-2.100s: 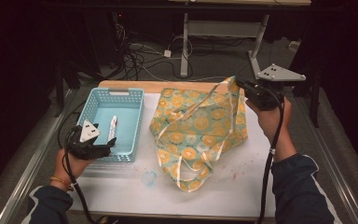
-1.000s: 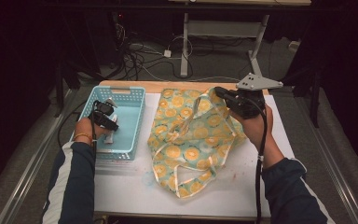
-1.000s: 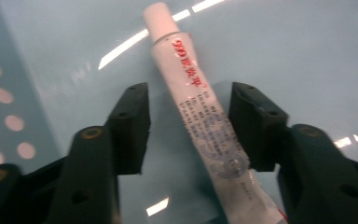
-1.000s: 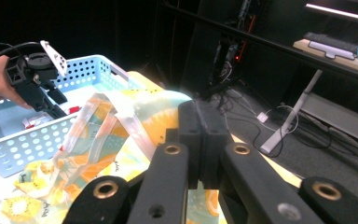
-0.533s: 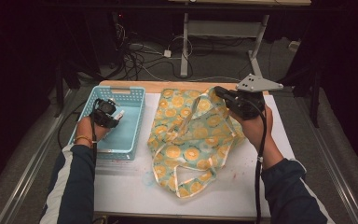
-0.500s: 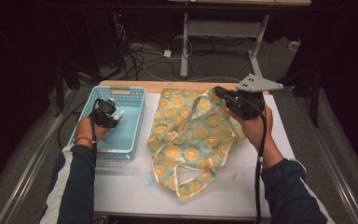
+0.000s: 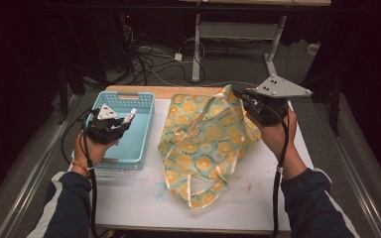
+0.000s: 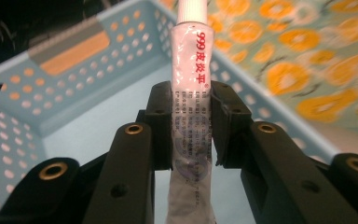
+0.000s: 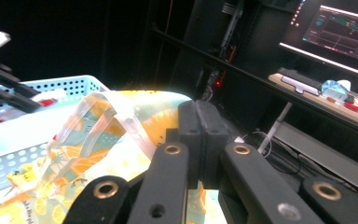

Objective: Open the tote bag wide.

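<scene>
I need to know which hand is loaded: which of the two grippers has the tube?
The left gripper, over the blue basket: its pads clamp the white tube. The right gripper is shut on the orange-print bag's rim instead.

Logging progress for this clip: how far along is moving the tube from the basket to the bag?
Done: the left gripper has closed on the tube, held above the blue basket. In hand: the right gripper pinches the fruit-print bag at its top edge, holding it up. Left: carrying the tube over and into the bag.
</scene>
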